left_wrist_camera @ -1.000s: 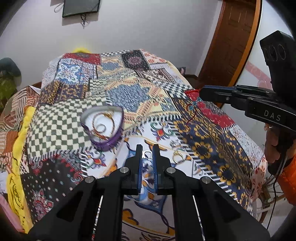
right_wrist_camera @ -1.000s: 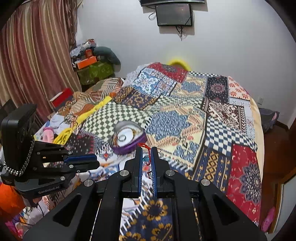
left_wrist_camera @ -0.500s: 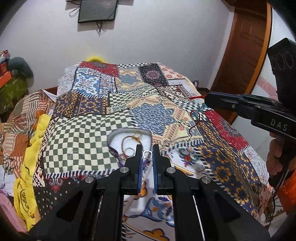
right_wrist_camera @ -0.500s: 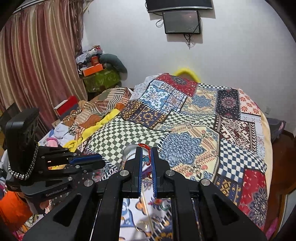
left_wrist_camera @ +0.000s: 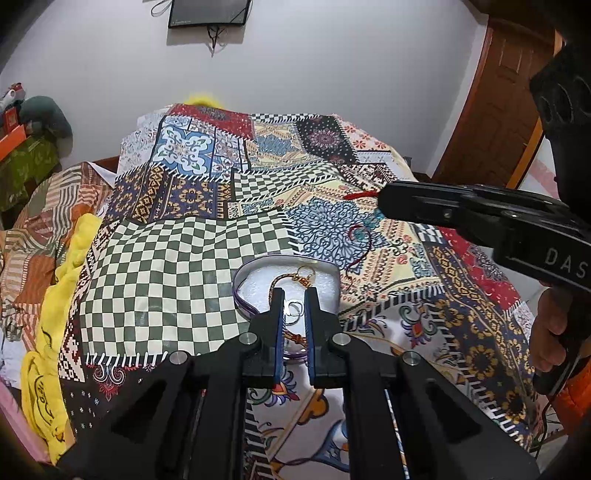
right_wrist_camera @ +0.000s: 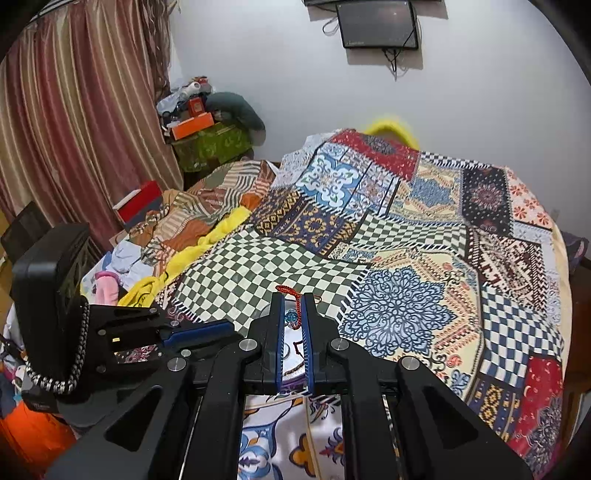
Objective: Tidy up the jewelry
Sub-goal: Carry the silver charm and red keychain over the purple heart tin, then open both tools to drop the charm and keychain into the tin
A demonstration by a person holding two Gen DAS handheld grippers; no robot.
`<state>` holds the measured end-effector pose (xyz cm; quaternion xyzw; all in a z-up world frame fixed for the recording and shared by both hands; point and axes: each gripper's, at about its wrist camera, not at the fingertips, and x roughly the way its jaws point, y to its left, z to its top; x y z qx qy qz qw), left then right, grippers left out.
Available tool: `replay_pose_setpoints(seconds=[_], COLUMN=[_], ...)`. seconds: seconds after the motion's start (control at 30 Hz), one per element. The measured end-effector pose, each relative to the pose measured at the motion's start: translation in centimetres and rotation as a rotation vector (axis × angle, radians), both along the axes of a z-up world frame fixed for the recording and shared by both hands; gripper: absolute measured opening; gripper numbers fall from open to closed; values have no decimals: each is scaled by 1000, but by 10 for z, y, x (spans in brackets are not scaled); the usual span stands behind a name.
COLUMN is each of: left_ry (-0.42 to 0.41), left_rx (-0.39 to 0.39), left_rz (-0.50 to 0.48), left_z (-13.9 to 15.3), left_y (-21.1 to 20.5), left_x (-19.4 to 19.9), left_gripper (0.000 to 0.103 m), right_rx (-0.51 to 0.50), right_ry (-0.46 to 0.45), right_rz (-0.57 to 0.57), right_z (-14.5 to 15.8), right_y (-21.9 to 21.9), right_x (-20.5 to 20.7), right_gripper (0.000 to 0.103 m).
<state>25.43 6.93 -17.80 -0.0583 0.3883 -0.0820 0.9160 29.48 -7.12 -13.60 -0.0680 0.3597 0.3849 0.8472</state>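
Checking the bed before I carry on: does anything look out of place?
Nothing stands out. The heart-shaped box sits flat on the quilt with jewelry inside; left gripper holds a ring, right gripper a red cord.

White wall (right_wrist_camera: 480, 92), wall-mounted screen (right_wrist_camera: 378, 24), striped curtain (right_wrist_camera: 74, 122), wooden door (left_wrist_camera: 495, 110)

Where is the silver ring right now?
In the left wrist view, the silver ring sits pinched between the left gripper fingers, above the purple-rimmed tray.
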Motion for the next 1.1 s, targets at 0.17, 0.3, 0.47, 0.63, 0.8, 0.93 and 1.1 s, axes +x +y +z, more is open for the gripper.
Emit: replay_pose_setpoints(seconds=[0.17,0.3,0.47,0.63,0.8,0.93,1.1], left_ry=[18,30,51,64,70,72,71], left_rx=[1,0,-19,-33,-32,-29,-34], left_rz=[0,2,1,-2,-7,-9,-11], left_z=[-9,-15,-22,-25,-26,-26,-23], left_y=[3,6,12,16,17,17,18], left_x=[10,17,24,28,30,31,33], left_gripper=[8,8,8,8,8,8,8], right_rx=[-51,-97,-154,-187,-217,-257,-283], right_ry=[66,115,156,172,174,154,93], right_rz=[10,18,30,48,68,77,64], right_z=[-23,-44,-64,-72,-75,-77,-73], right_y=[12,20,27,31,34,37,34], right_x=[15,24,31,32,30,28,24], right_gripper=[8,8,8,8,8,10,30])
